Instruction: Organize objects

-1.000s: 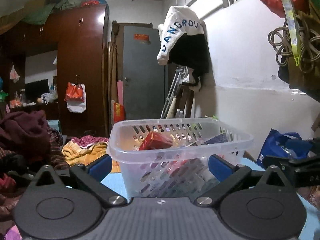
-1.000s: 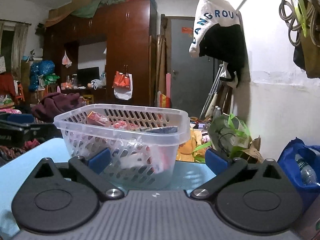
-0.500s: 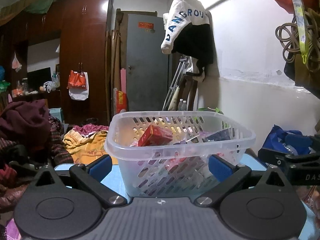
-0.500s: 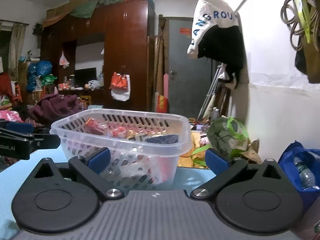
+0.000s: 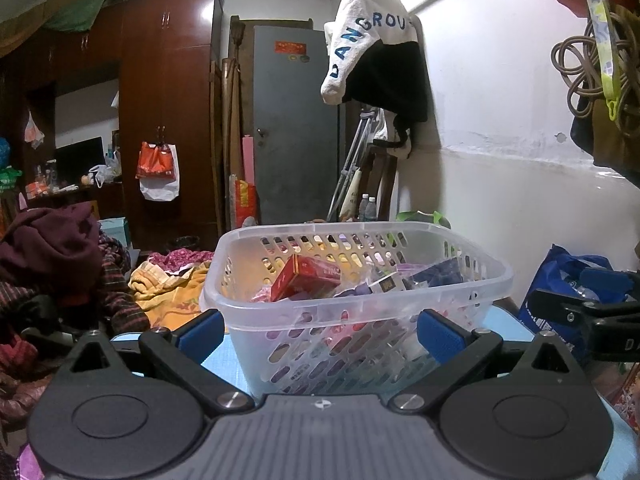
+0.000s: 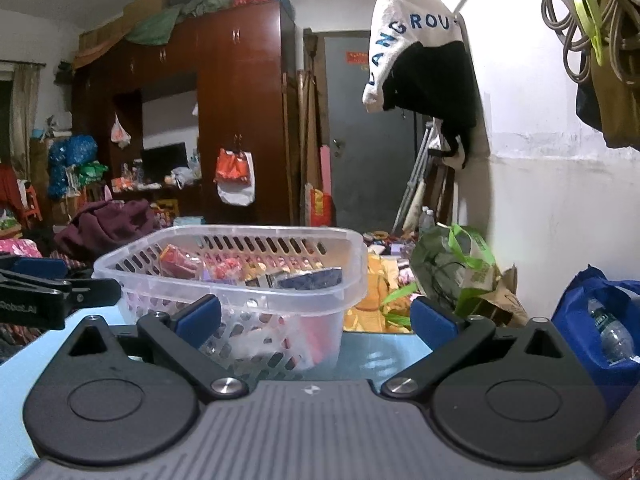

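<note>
While both claws, left (image 5: 320,330) & right (image 6: 316,316), gape empty, basket (image 5: 356,296) sits w/ packets on table (image 6: 384,348).

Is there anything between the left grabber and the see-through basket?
No. In the left wrist view, only bare blue table lies between the open left gripper and the basket, which fills the gap between its blue fingers.

White garment (image 5: 370,36) hanging on wall: blue letters "DANGROU". Left gripper (image 6: 48,300) body, seen from the right wrist: "RobotAI", partly cut off. Door sticker: illegible.
</note>
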{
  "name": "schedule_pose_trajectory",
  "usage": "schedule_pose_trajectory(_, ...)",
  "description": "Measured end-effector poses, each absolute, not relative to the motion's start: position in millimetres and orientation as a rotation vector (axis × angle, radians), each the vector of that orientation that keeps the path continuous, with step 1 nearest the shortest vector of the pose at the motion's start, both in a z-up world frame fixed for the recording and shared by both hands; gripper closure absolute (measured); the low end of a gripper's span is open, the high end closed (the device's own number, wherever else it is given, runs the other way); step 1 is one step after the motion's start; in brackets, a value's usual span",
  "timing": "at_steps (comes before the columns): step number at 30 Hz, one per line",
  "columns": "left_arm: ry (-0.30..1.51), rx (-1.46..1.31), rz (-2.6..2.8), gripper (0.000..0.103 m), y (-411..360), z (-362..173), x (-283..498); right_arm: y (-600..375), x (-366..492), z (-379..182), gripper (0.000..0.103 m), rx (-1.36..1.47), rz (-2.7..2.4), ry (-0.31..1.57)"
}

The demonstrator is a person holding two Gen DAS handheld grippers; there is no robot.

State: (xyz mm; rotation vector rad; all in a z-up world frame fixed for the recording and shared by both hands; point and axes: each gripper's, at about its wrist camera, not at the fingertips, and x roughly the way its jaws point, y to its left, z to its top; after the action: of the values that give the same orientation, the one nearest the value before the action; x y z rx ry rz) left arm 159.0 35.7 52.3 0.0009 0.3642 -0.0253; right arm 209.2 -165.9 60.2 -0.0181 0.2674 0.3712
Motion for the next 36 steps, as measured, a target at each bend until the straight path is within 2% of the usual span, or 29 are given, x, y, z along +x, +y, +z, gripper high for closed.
schedule_pose_trajectory(36,0.381,-0.01,-0.026,0.0,29.0,41.8,159.3,-168.3,207.3,58.1,0.0,-0.001,0.374,0.273)
